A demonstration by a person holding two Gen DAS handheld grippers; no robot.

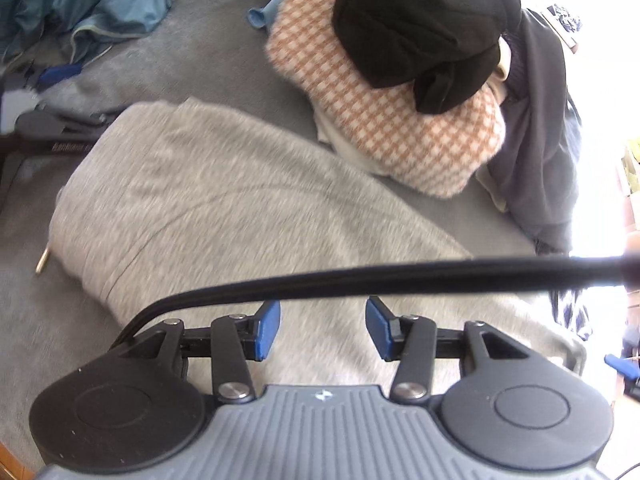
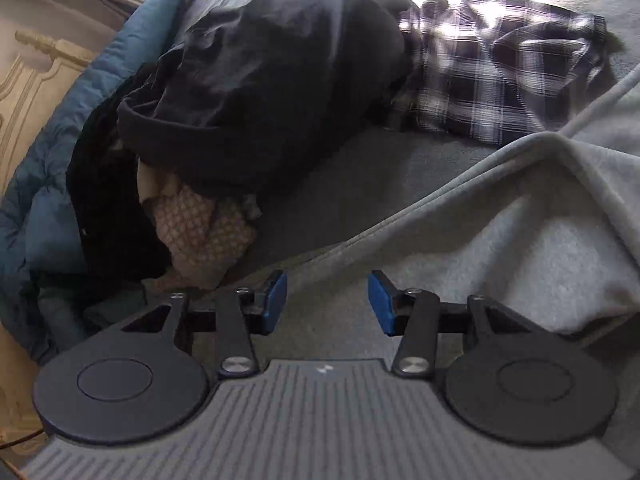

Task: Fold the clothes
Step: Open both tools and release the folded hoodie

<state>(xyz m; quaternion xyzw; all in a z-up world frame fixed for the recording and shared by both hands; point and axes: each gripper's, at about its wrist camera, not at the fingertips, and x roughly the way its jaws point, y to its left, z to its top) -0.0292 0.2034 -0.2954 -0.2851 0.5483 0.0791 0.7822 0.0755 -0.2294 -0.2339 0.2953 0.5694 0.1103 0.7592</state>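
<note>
Grey carpet-like fabric covered the surface you worked over, with clothes heaped around its edges. Your left gripper hung above the light grey sweatshirt, its blue pads parted with nothing pinched between them, so that claw was released. A black cable crossed the left wrist view just beyond the fingertips.

That sweatshirt was a heathered, fleecy knit, lying folded as a thick rounded slab in the near middle of the surface. In the left wrist view its long axis ran from the far left down to the near right, with the rounded folded end pointing far left. A small brass-coloured tip poked out at its left edge.

Beyond it on the far right sat an orange and white checked garment with a black knit piece piled on top, and a dark grey garment slumped beside them. Blue jackets lay at the far left.

Your right gripper was likewise released, pads apart and empty, hovering over the sweatshirt's edge, which rose in a soft ridge to the right. A dark navy garment and a plaid shirt lay farther off, with a blue quilted jacket at the left.
</note>
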